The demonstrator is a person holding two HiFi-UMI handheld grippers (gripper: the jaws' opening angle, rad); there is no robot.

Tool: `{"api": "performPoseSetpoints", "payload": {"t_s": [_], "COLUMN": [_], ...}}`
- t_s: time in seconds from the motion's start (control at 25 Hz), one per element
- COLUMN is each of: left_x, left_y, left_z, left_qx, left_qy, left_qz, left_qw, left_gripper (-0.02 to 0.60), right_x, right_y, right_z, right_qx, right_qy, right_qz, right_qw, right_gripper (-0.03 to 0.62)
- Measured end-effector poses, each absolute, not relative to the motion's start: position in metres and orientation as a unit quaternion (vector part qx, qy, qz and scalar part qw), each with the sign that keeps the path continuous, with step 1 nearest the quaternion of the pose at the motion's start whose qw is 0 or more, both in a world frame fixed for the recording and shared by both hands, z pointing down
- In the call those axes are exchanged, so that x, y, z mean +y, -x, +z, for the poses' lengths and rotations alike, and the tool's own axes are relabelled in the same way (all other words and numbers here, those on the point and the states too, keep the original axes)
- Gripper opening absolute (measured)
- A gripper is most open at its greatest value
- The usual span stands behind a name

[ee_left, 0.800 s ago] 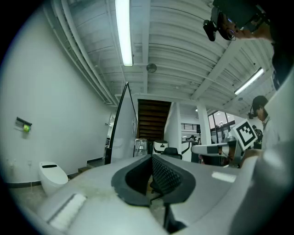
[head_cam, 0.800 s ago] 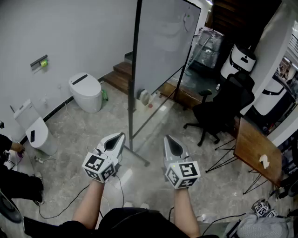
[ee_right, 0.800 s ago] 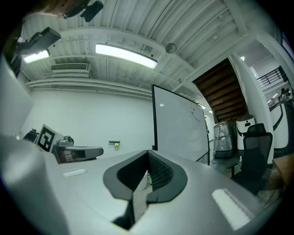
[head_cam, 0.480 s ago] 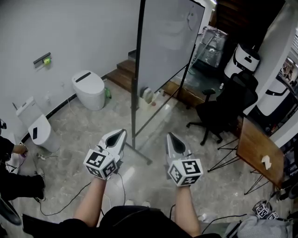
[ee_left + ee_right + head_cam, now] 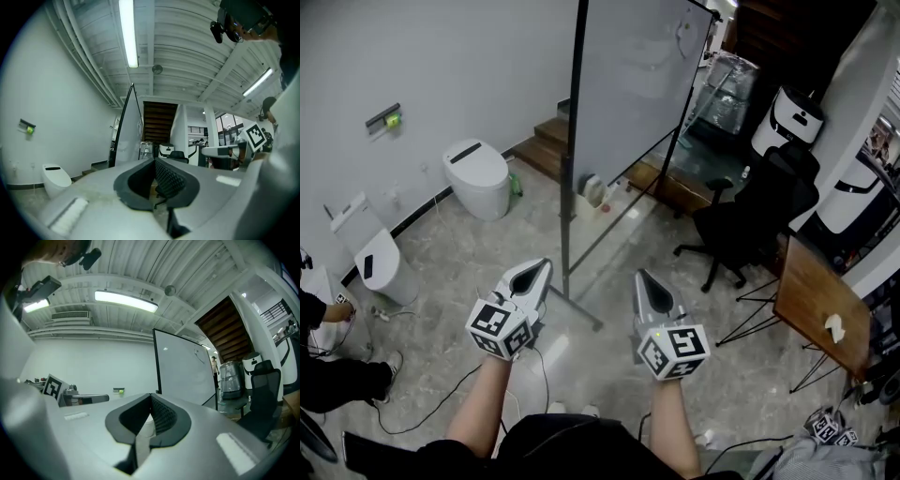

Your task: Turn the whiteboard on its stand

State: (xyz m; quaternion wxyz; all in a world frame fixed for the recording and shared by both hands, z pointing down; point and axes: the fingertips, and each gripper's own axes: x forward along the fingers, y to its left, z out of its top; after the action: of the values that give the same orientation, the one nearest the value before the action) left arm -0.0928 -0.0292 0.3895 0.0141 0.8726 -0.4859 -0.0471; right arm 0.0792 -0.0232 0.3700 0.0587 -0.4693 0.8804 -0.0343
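The left gripper (image 5: pixel 532 279) and the right gripper (image 5: pixel 648 292), two pale grey two-jaw tools each with a marker cube at the back, are both closed with nothing between their tips. They are held level and side by side in front of the person, above the grey marbled floor (image 5: pixel 459 262), touching nothing. Both point toward the tall, black-framed white whiteboard (image 5: pixel 637 84), which is just ahead and well out of contact. It stands between a white ceramic toilet (image 5: pixel 476 180) by the wall on the left and a black office chair (image 5: pixel 748 223) on the right.

This looks like the approach, with the turn itself not begun. To do it well, I judge the jaws should open before they arrive. One gripper could then take the near edge of the frame beside the dark metal post (image 5: pixel 573 150) of the stand, while the other steadies or pushes the panel. A slow, even swing seems wise, so the long foot bar (image 5: pixel 581 314) does not skid on the smooth floor and the far side clears the chair.

The board is seen at a slant, its near edge toward the person. The face is pale and almost clean, with a faint scribble near the top right corner. Where it pivots on the stand cannot be made out
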Motion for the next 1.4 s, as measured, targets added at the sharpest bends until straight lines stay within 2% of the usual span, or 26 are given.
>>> {"api": "performPoseSetpoints", "payload": {"t_s": [0.72, 1.4], "left_x": [-0.028, -0.036], "left_y": [0.059, 0.053], "left_z": [0.407, 0.405], "left_qx": [-0.489, -0.511], "left_qy": [-0.871, -0.860], "left_qz": [-0.037, -0.018], "left_qw": [0.024, 0.010], "left_gripper": [0.003, 0.003], "right_x": [-0.026, -0.036], "right_y": [-0.139, -0.152], "right_z": [0.389, 0.393], "right_qx": [0.873, 0.889], "right_qy": [0.480, 0.449], "right_qz": [-0.051, -0.056], "right_qw": [0.069, 0.077], "right_gripper": [0.008, 0.008]}}
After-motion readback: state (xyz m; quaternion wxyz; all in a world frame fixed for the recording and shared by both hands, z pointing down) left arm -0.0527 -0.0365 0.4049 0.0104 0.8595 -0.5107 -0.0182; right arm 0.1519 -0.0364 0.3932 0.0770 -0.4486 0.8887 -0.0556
